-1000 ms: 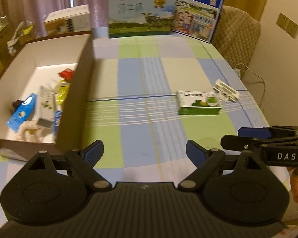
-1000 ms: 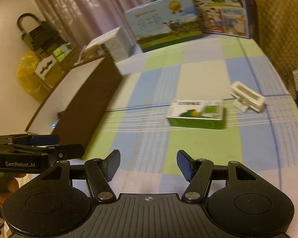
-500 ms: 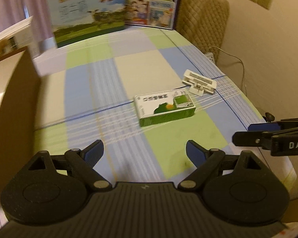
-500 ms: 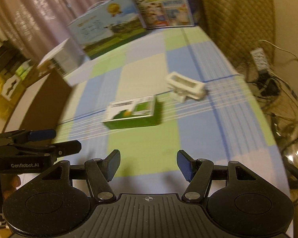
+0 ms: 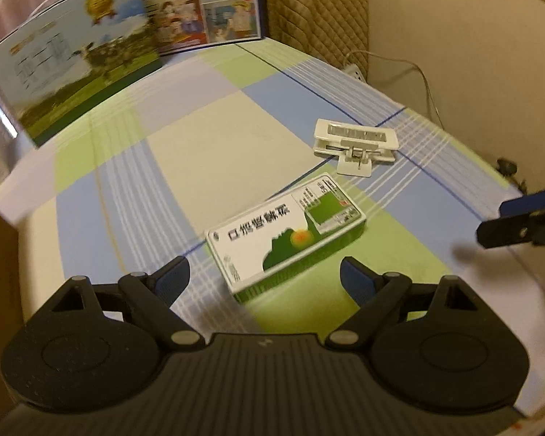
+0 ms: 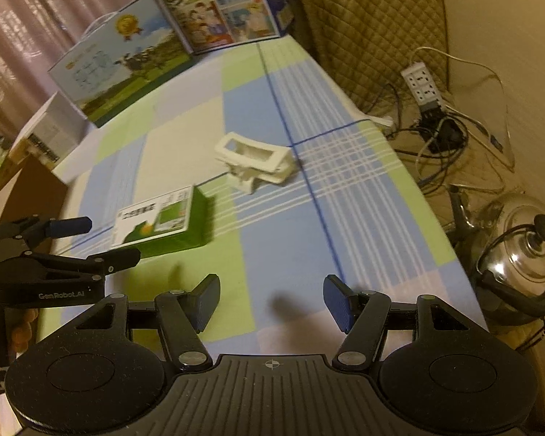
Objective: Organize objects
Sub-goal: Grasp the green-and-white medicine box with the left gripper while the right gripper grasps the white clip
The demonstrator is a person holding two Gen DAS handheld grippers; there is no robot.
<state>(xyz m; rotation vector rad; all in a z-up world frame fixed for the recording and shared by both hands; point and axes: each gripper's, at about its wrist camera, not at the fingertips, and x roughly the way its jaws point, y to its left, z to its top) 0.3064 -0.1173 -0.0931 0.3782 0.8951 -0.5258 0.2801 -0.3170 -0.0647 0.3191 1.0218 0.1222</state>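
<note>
Your left claw (image 5: pixel 264 278) released, framing green carton (image 5: pixel 285 234); right claw (image 6: pixel 271 301) released, empty. Carton, white clip (image 5: pixel 356 143) unsorted on tabletop (image 5: pixel 207 145); both remain.

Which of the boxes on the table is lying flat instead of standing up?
The small green and white box, lying flat just ahead of the left gripper. The two big picture cartons stand upright at the far edge.

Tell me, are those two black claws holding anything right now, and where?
Nothing is held. The left gripper is open above the green and white box, not touching it. The right gripper is open over bare tablecloth.
</note>
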